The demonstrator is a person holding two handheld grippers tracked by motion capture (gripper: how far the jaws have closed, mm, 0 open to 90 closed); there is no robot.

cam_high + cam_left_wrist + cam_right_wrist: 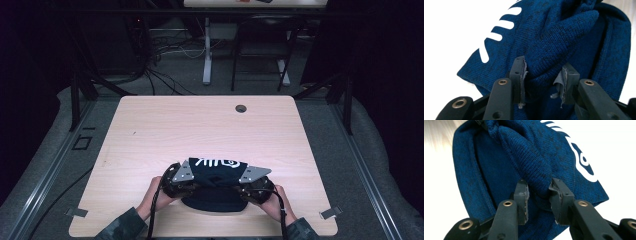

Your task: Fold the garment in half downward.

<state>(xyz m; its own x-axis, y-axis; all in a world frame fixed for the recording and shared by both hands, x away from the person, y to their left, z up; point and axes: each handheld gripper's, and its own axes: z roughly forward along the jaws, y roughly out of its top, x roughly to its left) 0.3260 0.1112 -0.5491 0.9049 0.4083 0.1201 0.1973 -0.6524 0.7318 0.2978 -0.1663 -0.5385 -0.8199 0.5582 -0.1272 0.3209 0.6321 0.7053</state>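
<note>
The left gripper (192, 186) and right gripper (244, 190) each pinch a fold of the blue knit beanie (216, 172) stretched between them; likely spreading it for folding.

Matt knitted cloth garment (217, 172)

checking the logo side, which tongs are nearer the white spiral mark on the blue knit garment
Right. The right tongs pinch the blue knit garment at the end where the white spiral mark sits; the left tongs grip the opposite end, by the white stripes.
</note>
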